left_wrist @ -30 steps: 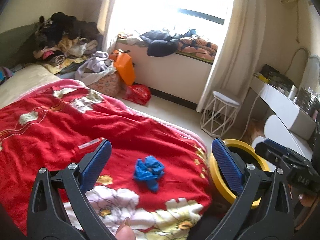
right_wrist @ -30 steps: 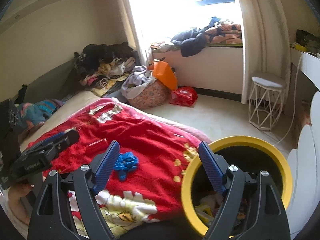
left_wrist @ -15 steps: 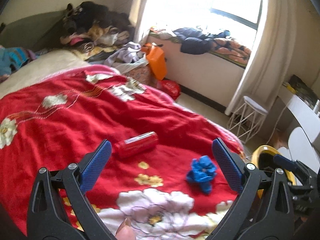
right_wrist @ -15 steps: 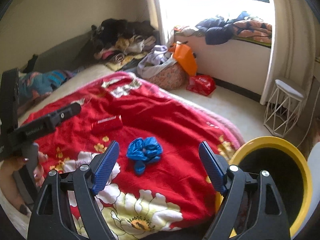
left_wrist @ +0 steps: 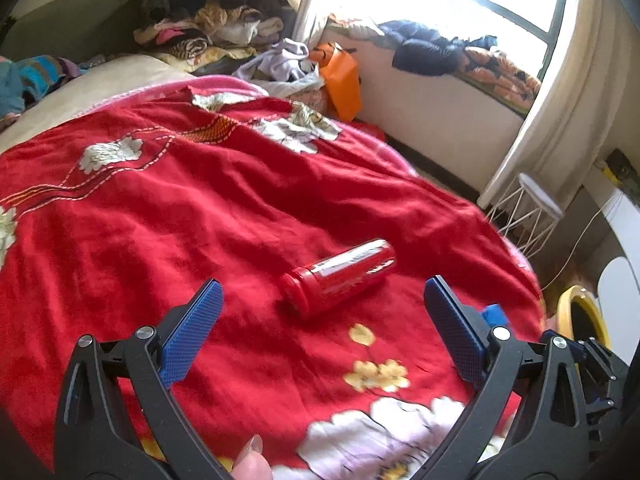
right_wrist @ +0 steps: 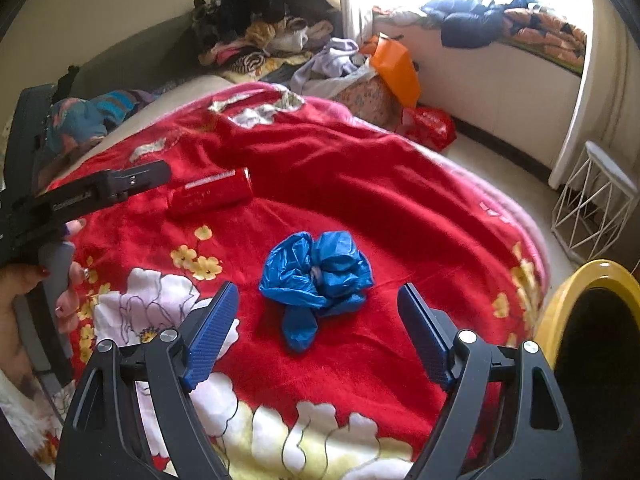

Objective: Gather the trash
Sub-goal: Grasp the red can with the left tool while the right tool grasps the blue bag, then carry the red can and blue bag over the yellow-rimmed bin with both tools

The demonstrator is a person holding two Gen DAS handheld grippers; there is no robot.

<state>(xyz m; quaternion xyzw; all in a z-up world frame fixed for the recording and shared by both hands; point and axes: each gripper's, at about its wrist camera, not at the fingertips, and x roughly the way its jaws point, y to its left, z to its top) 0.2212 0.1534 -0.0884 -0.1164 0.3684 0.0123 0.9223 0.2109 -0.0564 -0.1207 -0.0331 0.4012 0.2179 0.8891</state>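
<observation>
Two pieces of trash lie on the red floral blanket (left_wrist: 168,216) covering the bed. Your left claw (left_wrist: 320,304) stands wide open and holds nothing; its blue pads (left_wrist: 192,332) flank the lower middle of the left wrist view. The red can (left_wrist: 340,278) lies on its side just beyond and between those fingers, centre of frame, its cap end nearer you and not touching either pad. A sliver of the blue plastic wad (left_wrist: 491,313) peeks out behind the right-hand pad in that view, and the yellow bin (left_wrist: 582,316) shows at the right edge, partly hidden by your other tool.

Your right claw (right_wrist: 318,322) is likewise spread fully and empty. The blue plastic wad (right_wrist: 316,280), crumpled, sits on the blanket in the centre of the right wrist view, between and slightly ahead of the pads (right_wrist: 208,336), with a gap on each side. The red can (right_wrist: 210,196) lies well apart from it, upper left of centre. The rim of the yellow bin (right_wrist: 560,308) fills the lower right corner, beside the bed. Your left hand (right_wrist: 24,292) grips its tool at the left edge. A heap of clothes (right_wrist: 260,28) sits at the top of frame, a white wire stool (right_wrist: 596,200) at the right.
</observation>
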